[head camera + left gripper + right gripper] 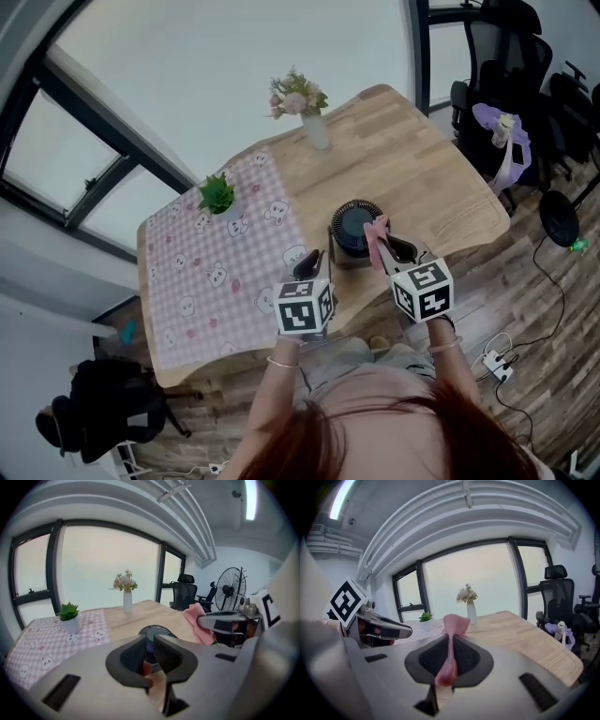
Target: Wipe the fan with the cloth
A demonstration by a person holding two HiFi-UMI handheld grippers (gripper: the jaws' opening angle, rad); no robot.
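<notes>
A small dark round fan point(354, 228) stands on a wooden base near the front edge of the wooden table point(422, 169). My right gripper point(396, 249) hangs just right of the fan, shut on a pink cloth point(377, 240). In the right gripper view, the cloth point(454, 625) is pinched between the jaws of that gripper point(450, 656) and flares out above them. My left gripper point(309, 265) hovers just left of the fan. Its jaws point(151, 644) stand a narrow gap apart with nothing held, and the fan point(157, 631) shows beyond them. The fan is hidden in the right gripper view.
A white vase of flowers point(314, 127) stands at the table's far side. A small potted plant point(218, 197) sits on a pink checked tablecloth point(216, 272) at the left. Office chairs point(506, 56) and a black standing fan point(229, 590) are to the right, and a power strip point(495, 364) lies on the floor.
</notes>
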